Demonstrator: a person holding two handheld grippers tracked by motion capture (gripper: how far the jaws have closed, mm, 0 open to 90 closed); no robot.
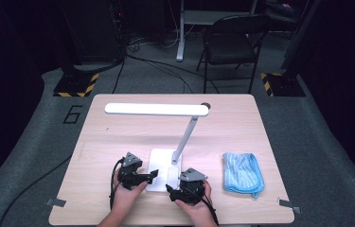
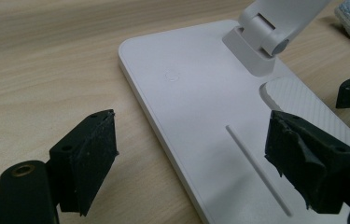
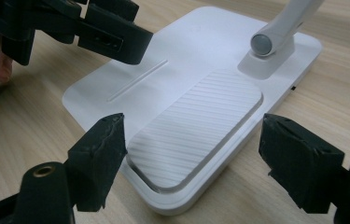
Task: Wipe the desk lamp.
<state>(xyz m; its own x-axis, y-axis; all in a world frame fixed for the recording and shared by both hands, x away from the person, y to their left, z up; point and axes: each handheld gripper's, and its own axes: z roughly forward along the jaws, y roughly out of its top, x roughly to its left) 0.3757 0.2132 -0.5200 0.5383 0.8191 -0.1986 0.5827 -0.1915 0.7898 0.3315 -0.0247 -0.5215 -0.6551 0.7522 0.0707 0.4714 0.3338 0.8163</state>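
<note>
Left gripper [image 1: 152, 176]: it is held in the person's left hand [image 1: 127, 196]. Its two black jaws stand wide apart and hold nothing. In the left gripper view one jaw sits over the bare wood and the other sits over the lamp base, with the base edge between them. No pad presses on the base.

Right gripper [image 1: 169, 188]: it is held in the person's right hand [image 1: 195, 208]. Its jaws are as wide as they go and hold nothing. In the right gripper view the near corner of the lamp base lies between the two jaws, and the pads stay clear of it.

Lamp base [image 1: 163, 169]: it is a flat white slab with round corners. It lies on the worktop between the two grippers. The left gripper is at its left edge and the right gripper is at its near right corner.

Ribbed pad [image 3: 196, 128]: a white patch with thin lines, sunk into the lamp base on the side by the right gripper.

Lamp arm [image 1: 184, 140]: it rises tilted from a hinge at the far side of the lamp base.

Lamp head [image 1: 156, 109]: a long white bar on top of the arm, reaching left, high above the lamp base.

Blue cloth [image 1: 243, 173]: folded, lying to the right of the lamp base, apart from it.

Worktop [image 1: 109, 142]: light wood, under the lamp base.
</note>
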